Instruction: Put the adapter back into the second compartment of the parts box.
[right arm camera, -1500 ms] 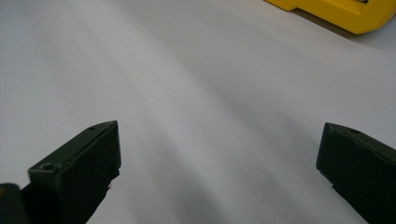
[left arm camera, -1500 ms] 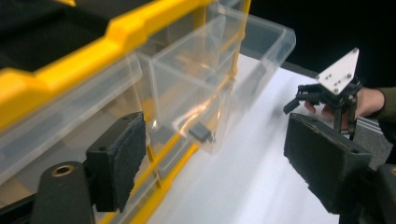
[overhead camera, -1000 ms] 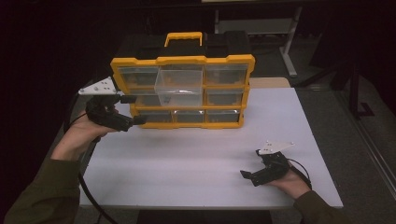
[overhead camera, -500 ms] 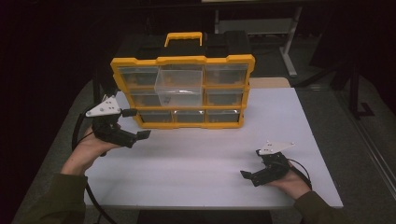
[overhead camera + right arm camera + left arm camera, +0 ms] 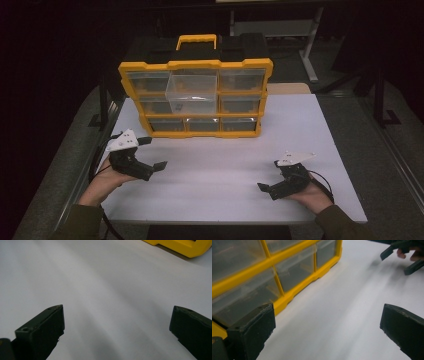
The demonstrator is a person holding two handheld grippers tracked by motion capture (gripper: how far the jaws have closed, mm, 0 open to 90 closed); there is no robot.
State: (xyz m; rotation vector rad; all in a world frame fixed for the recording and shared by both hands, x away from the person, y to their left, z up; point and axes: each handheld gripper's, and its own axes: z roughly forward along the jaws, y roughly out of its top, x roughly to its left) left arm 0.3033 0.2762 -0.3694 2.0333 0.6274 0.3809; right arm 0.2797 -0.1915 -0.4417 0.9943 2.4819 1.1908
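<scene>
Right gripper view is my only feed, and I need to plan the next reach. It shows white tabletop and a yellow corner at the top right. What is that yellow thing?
Observer: A yellow-framed plastic organiser with clear drawers, standing upright at the far side of the white table.
Operator: Is any drawer open?
Observer: One clear drawer in the middle column sticks out towards the person; the others look flush.
Operator: Where is the left claw?
Observer: The left claw is near the organiser's lower left corner. Its jaws have just been opening and now stand wide apart with nothing between them.
</scene>
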